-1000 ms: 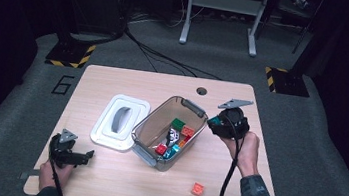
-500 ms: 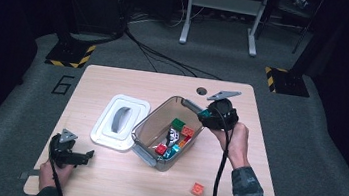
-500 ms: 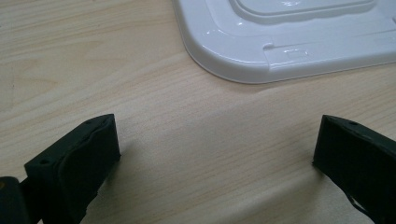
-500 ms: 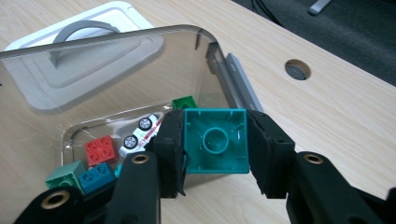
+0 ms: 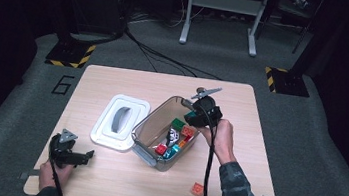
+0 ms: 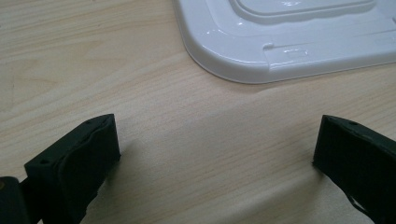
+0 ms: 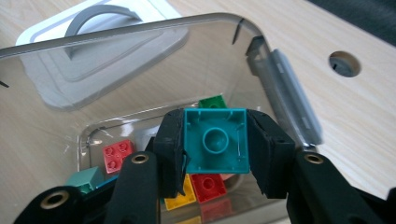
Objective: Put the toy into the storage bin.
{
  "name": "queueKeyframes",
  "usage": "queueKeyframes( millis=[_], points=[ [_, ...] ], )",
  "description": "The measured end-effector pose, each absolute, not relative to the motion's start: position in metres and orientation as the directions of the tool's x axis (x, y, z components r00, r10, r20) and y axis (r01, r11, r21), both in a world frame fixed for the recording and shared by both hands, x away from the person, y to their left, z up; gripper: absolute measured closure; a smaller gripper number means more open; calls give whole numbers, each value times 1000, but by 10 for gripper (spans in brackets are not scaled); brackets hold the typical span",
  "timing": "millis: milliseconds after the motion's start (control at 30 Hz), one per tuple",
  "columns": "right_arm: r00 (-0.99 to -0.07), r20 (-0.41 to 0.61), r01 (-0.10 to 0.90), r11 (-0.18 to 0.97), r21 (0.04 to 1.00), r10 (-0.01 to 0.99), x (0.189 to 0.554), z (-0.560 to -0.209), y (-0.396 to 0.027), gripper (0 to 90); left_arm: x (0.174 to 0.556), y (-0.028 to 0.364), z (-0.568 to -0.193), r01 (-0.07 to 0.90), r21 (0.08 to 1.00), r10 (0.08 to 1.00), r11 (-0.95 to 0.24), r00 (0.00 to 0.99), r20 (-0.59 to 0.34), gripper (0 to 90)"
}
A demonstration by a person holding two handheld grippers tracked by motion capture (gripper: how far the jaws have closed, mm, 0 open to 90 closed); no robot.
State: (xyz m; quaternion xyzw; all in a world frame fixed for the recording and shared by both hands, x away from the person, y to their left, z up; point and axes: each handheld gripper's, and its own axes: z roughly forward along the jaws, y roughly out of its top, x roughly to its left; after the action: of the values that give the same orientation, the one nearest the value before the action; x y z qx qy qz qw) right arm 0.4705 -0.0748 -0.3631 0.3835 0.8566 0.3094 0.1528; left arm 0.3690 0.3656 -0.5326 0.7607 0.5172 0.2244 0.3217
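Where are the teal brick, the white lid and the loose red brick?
teal brick (image 7: 215,140): right gripper view, hollow underside.
white lid (image 5: 120,121): high view, grey handle.
red brick (image 5: 197,188): high view, top face.

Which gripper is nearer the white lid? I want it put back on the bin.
Left. The left gripper rests on the table just below the white lid; the right gripper is over the clear bin, beyond it.

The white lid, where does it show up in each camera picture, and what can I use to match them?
High view: the white lid lies flat on the table, left of the clear bin.
Left gripper view: its rounded corner sits at the top, beyond the open claw.
Right gripper view: top left, seen past and through the bin wall.
Shared landmark: the lid's grey handle, also in the right gripper view.
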Motion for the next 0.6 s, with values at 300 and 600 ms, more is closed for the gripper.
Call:
queueKeyframes(
  millis=[300,600],
  points=[
    [-650,-1,602,516,610,760,476,-379,-64,415,369,366,-533,642,722,931,-258,364,9,0],
    [-631,15,591,467,658,776,452,-367,-94,227,369,366,-533,642,722,931,-258,364,9,0]
  ],
)
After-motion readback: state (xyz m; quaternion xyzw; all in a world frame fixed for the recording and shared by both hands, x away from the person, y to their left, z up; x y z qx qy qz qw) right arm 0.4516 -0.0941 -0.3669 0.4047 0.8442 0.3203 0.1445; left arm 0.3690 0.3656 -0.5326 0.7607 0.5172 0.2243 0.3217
